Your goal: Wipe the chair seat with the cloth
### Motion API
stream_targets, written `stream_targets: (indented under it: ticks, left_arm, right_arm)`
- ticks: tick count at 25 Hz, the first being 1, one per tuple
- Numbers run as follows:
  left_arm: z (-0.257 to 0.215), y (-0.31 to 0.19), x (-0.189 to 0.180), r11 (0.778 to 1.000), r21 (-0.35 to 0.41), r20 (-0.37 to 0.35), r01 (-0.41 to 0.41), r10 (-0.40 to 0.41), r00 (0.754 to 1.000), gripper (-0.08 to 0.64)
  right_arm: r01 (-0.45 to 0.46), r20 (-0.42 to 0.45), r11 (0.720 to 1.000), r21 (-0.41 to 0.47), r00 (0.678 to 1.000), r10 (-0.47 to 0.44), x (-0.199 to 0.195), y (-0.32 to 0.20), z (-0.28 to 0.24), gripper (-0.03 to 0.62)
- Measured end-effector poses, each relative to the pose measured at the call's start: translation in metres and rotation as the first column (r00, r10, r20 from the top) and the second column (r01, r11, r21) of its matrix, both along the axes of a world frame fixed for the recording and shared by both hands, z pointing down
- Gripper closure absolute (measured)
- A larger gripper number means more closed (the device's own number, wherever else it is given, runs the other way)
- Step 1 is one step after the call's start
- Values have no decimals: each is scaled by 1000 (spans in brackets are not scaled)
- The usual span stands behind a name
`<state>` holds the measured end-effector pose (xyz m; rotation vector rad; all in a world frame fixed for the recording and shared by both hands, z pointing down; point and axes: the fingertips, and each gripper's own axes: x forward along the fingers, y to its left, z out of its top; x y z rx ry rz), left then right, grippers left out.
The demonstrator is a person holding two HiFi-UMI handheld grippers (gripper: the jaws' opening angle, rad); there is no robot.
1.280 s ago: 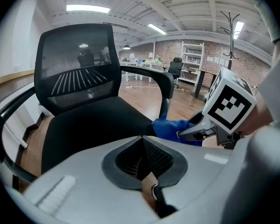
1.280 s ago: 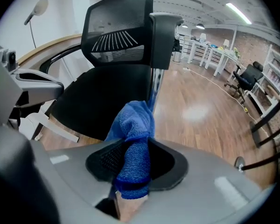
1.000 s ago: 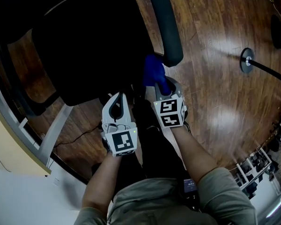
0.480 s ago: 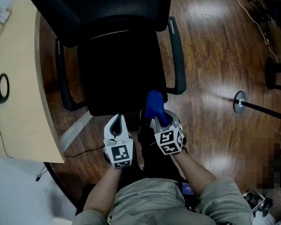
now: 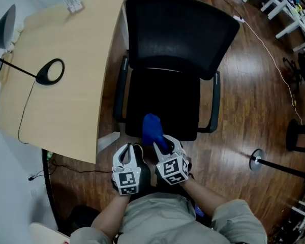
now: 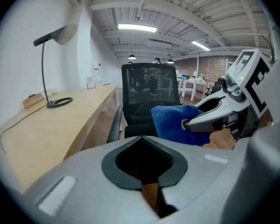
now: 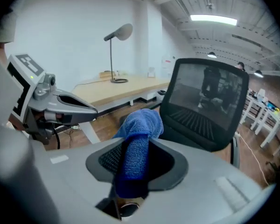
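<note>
A person faces a black office chair [image 5: 180, 39], holding a gripper in each hand low in front of the body. The right gripper [image 5: 161, 145] is clamped on a blue microfibre cloth [image 5: 151, 127], which runs up between its jaws and bunches in a loose wad just past their tips. The left gripper [image 5: 126, 154], close beside it on its left, has its jaws together with nothing between them. The chair seat [image 5: 165, 103] lies ahead of and below both grippers, and the cloth appears to hang above its front edge without touching it. This looks like the approach, with wiping not yet begun. The next move calls for lowering the right gripper forward until the wad presses on the seat, then sweeping across. The seat is black and bare, between two armrests, with a mesh back beyond. Left of the grippers stands a pale wooden desk [image 5: 71, 111] with a desk lamp [image 5: 50, 71]. Glossy dark wood floor [image 5: 254, 111] spreads to their right.
</note>
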<state>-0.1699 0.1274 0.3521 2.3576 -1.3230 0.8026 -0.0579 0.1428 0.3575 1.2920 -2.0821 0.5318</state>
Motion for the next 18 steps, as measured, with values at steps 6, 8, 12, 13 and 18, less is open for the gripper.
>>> stream_targets:
  ticks: [6, 8, 12, 13, 18]
  left_arm:
    - [-55, -11, -81, 984, 84, -39, 154, -152, 988, 555]
    - [-64, -13, -113, 973, 101, -36, 209, -206, 978, 555]
    - [-75, -6, -182, 937, 112, -28, 330, -329, 944, 555]
    - [-78, 0, -196, 929, 112, -26, 353, -352, 936, 555]
    - [-86, 23, -260, 883, 124, -19, 454, -455, 890, 555]
  right_arm:
    - [259, 3, 963, 75, 965, -260, -109, -22, -53, 472]
    - [333, 2, 938, 90, 942, -335, -143, -26, -62, 472]
    - [473, -3, 874, 108, 880, -475, -214, -30, -75, 471]
    - [504, -7, 857, 106, 863, -506, -230, -29, -76, 471]
    - [613, -22, 785, 84, 789, -614, -301, -30, -74, 469]
